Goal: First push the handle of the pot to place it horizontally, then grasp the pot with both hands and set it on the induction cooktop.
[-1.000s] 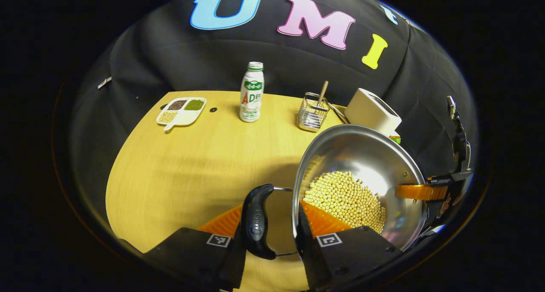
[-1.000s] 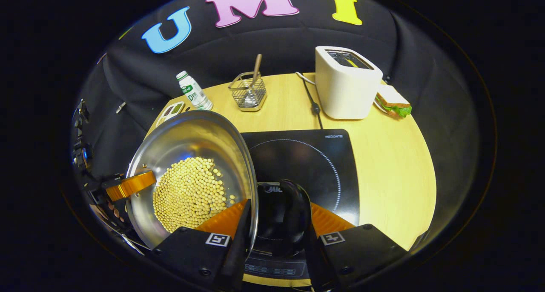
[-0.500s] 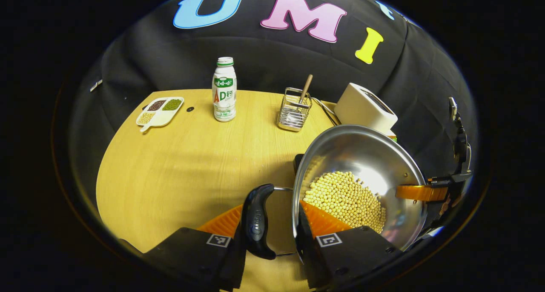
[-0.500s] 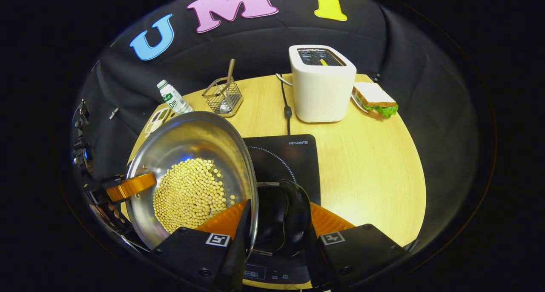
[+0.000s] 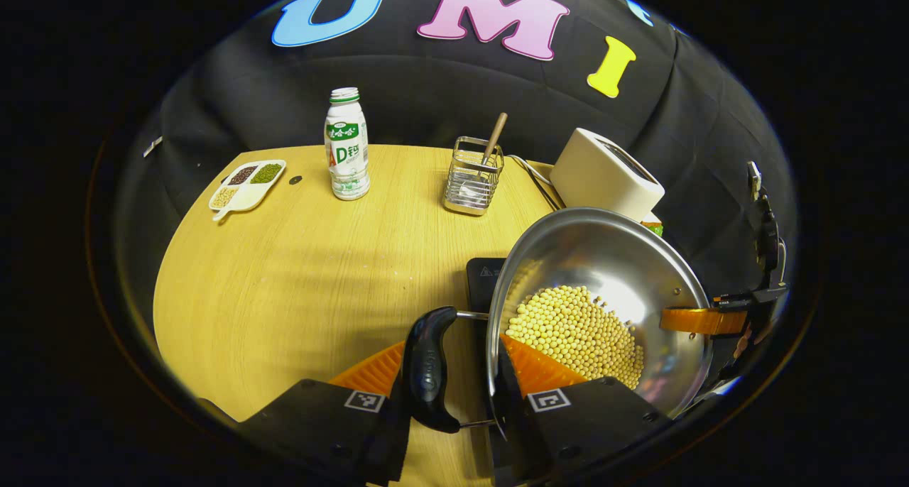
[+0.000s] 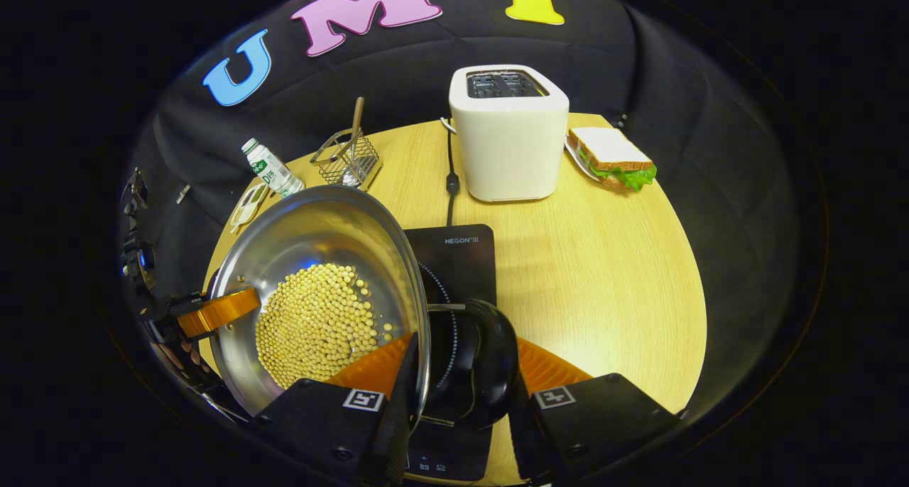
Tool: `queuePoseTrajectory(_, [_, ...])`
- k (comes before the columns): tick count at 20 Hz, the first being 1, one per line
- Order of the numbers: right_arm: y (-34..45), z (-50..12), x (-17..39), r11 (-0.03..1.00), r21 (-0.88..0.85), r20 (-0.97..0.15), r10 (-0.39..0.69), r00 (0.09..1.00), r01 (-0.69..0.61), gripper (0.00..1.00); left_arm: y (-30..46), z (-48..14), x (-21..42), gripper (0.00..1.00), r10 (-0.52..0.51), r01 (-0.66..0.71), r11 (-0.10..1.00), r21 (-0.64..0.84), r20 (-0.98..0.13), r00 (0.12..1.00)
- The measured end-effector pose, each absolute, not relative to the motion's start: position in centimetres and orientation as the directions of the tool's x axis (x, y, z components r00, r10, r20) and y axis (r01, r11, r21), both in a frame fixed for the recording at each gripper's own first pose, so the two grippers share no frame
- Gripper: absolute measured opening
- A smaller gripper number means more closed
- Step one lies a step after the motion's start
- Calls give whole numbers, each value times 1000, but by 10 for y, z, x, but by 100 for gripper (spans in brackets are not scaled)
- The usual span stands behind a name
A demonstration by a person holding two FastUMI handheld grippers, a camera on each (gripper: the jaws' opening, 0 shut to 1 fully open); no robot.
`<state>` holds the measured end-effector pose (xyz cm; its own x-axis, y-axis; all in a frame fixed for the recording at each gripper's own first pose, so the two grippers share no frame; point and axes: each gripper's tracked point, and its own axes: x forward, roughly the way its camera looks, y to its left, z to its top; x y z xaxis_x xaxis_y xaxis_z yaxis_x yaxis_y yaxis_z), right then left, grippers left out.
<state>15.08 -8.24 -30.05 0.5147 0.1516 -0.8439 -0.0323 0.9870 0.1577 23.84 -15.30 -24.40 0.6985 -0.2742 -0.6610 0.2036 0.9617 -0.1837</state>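
Step two's underway: pot (image 5: pixel 603 309) with beans is held up between both claws, partly over the cooktop (image 6: pixel 458 260). Left claw (image 5: pixel 454 402) is closed around the left handle (image 5: pixel 428 370) and the pot rim; right claw (image 6: pixel 461 409) is closed on the right handle (image 6: pixel 483 363) the same way. Next, I'd guess, it needs carrying a bit further over the ring, level, then lowering. Room's fine on the bench (image 6: pixel 611 274) to the right; toaster (image 6: pixel 510 132) and its cord sit just behind the cooktop, rack (image 5: pixel 472 185) and bottle (image 5: pixel 346 145) further back.
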Motion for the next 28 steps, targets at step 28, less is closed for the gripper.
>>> queuePoseTrajectory(28, [-108, -280, 128, 977, 211, -760, 143, 634, 32, 99, -139, -228, 190, 96, -133, 4, 979, -204, -626, 769])
